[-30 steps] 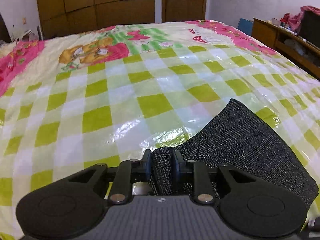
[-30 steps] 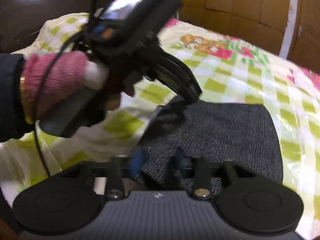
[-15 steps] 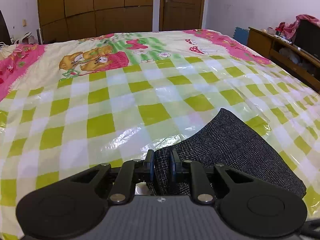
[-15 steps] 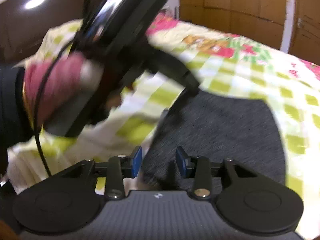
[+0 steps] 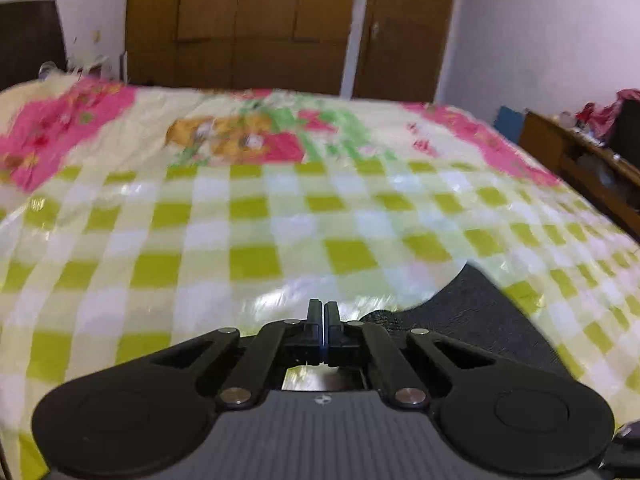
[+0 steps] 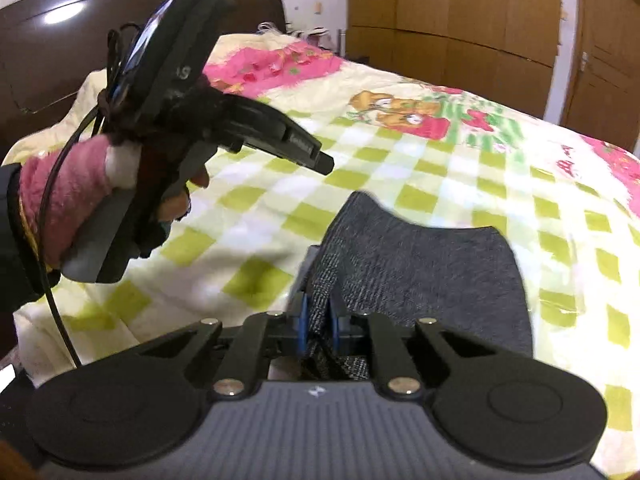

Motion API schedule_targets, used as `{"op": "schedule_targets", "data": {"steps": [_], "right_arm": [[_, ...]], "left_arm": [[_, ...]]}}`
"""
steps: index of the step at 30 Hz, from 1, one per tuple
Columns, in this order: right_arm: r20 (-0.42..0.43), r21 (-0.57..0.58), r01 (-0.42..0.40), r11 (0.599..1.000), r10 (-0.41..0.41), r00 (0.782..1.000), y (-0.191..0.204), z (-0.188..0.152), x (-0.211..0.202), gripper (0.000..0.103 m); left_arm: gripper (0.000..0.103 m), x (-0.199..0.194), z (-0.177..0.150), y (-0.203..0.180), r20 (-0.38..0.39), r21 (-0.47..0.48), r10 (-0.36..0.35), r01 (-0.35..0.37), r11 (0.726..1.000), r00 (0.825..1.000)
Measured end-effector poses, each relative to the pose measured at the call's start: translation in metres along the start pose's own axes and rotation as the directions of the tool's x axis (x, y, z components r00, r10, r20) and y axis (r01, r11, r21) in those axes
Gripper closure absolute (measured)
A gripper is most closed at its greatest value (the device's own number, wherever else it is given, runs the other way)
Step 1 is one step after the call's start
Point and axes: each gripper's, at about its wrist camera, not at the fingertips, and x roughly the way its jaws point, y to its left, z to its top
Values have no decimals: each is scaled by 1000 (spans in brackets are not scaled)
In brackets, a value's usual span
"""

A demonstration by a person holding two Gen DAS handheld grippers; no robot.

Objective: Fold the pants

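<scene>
Pants folded into a compact pad, one corner held.

The dark grey checked pants (image 6: 420, 272) lie on the near part of the bed (image 5: 256, 224), on its green-and-white checked cover, already doubled into a short, thick, fairly flat bundle with a curved far edge, so the folding looks mostly done. The left gripper (image 5: 323, 314) is closed on nothing, its blue pads together and raised clear to the left of the cloth. The right gripper (image 6: 318, 316) has just been closing and now pinches the near left corner of the pants, which stands up as a ridge between its pads. Probably left: lay that corner flat or make one last fold, then smooth and let go.
</scene>
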Motion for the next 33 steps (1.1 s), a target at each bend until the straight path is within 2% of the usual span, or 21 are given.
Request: {"op": "schedule_targets", "data": {"steps": [3,4,8,10,12,15,19,23,25,27,29,32,33], "right_arm": [[-71,-17,-22,1000,21,997,9,-18,35,92],[-71,-27,-22,999,20,997,12,-23,40,92],[-36,65,-53,996,56,998,1,-18,36,92],[3,47,-58,997,58,998,4,-12,30,92],[20,10,-63,998,62,998,10,-11,32,92],[-17,-8,-80,997,80,997,13,-20,50,91],[-9,39,-134,990,135,991,4,-23,40,84],[63,150,-165,975,157,986,-25,-20,2,85],[90,198,-123,972,107,990,-45,-22,-13,85],[89,223,-39,974,20,996,-61,-26,-15,84],[59,244,63,968,-80,995,-73,-30,-9,82],[-26,267,152,952,-151,988,-79,-39,12,82],[-41,280,140,950,-134,990,-80,-43,16,82]], "left_arm": [[87,3,-7,-10,-20,52,-43,44,998,999],[87,1,-8,-16,-10,72,-58,58,996,998],[87,6,-3,-31,5,111,-79,78,991,997],[87,9,-1,-39,4,151,-94,92,984,996],[87,19,-2,-45,-42,177,-103,109,978,994],[85,47,-20,-48,-159,197,-50,82,977,986],[84,43,-33,-38,-137,126,-37,54,991,990],[83,29,-41,-38,-119,134,6,10,991,993],[83,21,-41,-40,-105,115,30,-18,993,994],[83,13,-39,-47,-72,124,49,-40,991,996],[83,3,-43,-59,-54,156,64,-55,986,996],[83,1,-58,-70,-86,178,78,-62,982,993],[83,0,-63,-73,-91,187,89,-71,980,992]]}}
